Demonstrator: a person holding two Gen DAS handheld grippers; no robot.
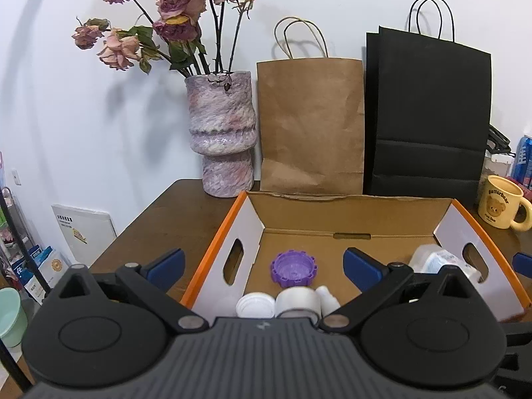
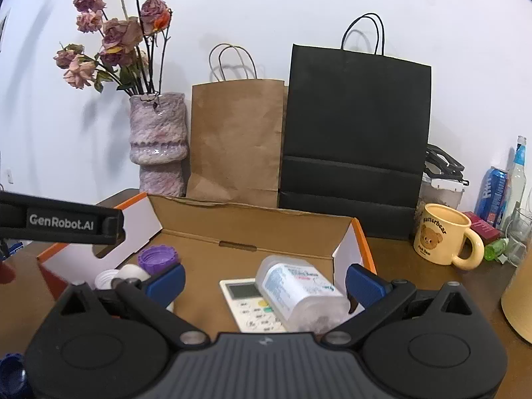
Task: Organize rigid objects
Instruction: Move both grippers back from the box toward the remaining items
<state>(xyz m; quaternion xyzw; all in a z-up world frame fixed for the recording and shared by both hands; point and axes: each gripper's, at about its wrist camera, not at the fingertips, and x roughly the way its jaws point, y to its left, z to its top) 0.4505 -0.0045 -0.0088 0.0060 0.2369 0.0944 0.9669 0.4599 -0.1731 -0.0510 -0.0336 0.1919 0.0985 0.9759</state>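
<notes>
Both grippers, left (image 1: 262,262) and right (image 2: 264,281), gape wide over clear labelled bottle (image 2: 299,291).

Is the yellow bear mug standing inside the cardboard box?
No, the yellow bear mug stands on the table outside the cardboard box, beyond its right wall.

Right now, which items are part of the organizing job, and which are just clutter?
Job: orange-edged cardboard box; purple ridged plastic lid; white remote control; clear labelled plastic container.

Clutter: yellow bear mug; brown paper bag; black paper bag; purple vase.
</notes>
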